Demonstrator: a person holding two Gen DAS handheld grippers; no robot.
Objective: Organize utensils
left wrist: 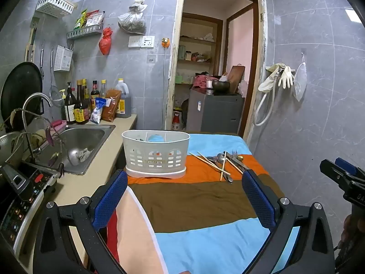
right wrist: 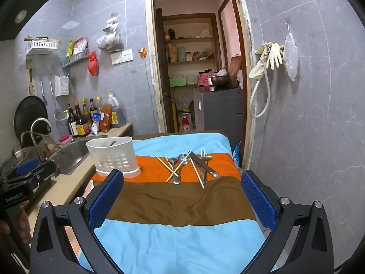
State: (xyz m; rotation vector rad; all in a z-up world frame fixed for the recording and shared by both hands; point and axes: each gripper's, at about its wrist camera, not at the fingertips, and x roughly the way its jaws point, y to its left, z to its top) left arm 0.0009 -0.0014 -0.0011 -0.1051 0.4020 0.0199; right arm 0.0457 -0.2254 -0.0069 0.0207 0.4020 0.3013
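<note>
A white slotted utensil basket (left wrist: 156, 155) (right wrist: 114, 157) stands on the orange stripe of a striped cloth (left wrist: 194, 203) (right wrist: 182, 201). To its right lies a heap of utensils (left wrist: 224, 162) (right wrist: 189, 165): wooden chopsticks, spoons, a fork and a knife, crossed over each other. My left gripper (left wrist: 184, 196) is open and empty, held back over the brown stripe. My right gripper (right wrist: 182, 196) is open and empty too, just short of the heap. Each gripper shows at the edge of the other's view.
A steel sink (left wrist: 79, 146) with a tap (left wrist: 36, 100) lies left of the cloth, with sauce bottles (left wrist: 79, 105) behind it. An induction cooker (left wrist: 20, 196) sits at the near left. A doorway (left wrist: 212, 68) opens behind; a tiled wall (left wrist: 319, 114) runs along the right.
</note>
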